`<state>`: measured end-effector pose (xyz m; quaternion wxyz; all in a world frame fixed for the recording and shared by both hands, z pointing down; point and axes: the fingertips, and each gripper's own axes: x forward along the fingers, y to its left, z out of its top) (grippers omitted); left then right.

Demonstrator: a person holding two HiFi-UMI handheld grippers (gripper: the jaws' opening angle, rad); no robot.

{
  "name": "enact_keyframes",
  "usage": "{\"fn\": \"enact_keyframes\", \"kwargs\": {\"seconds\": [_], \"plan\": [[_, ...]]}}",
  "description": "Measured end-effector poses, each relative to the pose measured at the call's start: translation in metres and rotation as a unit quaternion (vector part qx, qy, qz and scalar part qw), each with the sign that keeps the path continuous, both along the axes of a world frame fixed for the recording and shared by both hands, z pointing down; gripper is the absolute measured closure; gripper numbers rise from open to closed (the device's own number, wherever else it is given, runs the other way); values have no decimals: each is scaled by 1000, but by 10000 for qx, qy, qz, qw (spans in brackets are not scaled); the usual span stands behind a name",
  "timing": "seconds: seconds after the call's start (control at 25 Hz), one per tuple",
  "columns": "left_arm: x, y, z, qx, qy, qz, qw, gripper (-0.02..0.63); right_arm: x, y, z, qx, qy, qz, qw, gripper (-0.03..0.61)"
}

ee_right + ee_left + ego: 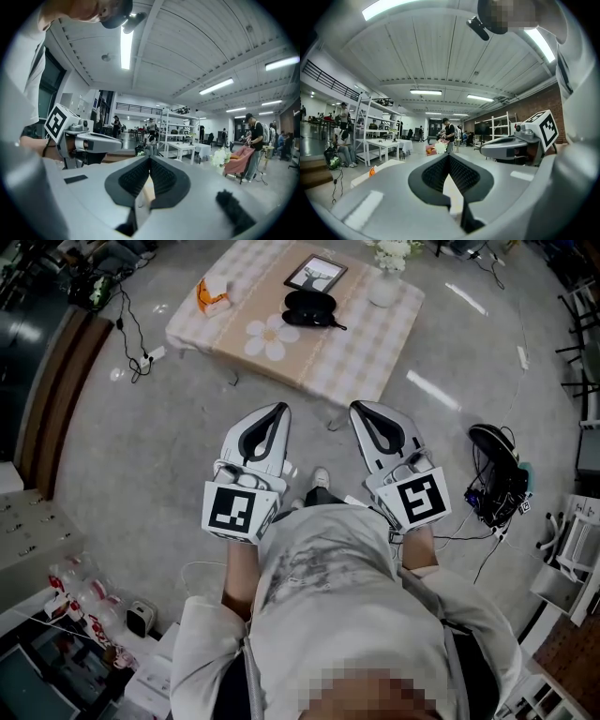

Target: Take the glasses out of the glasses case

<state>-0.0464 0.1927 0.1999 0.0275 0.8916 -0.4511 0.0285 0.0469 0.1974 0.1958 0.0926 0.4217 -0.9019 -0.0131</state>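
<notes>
Checked worktop (356,352): glasses case (309,307), black. Left hand-held gripper (278,410), right hand-held gripper (358,408): well apart from case, jaws together, empty.

On the low table (319,352), the glasses case (309,307) is too small for me to tell whether it is open or what it holds. The table's far edge is cut off by the head view's top edge, and so are the flowers (394,253) at its far right corner. I cannot identify the orange-and-white thing (214,296) at its left corner. On my side of the table, my hands are hidden under my left gripper (279,409) and right gripper (356,407). Only one shoe (322,477) shows between them.
</notes>
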Motion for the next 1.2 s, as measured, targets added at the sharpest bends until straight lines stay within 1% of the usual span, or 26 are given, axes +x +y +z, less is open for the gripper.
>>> {"fn": "enact_keyframes", "kwargs": {"seconds": [0.2, 0.36, 0.56, 0.84, 1.2], "plan": [[12, -9, -2, 10, -28, -98, 9999, 604, 13, -13, -1, -93, 18, -14, 10000, 561], [21, -12, -2, 36, -74, -108, 9999, 604, 18, -16, 0, 52, -26, -220, 9997, 561], [28, -21, -4, 75, -92, -197, 9997, 604, 26, -25, 1, 72, -46, -289, 9995, 561], [29, -32, -3, 34, -104, -275, 9996, 604, 26, -37, 1, 69, -59, -359, 9993, 561], [28, -60, 0, 21, -64, -252, 9997, 604, 25, -63, 4, 49, -21, -332, 9994, 561]]}}
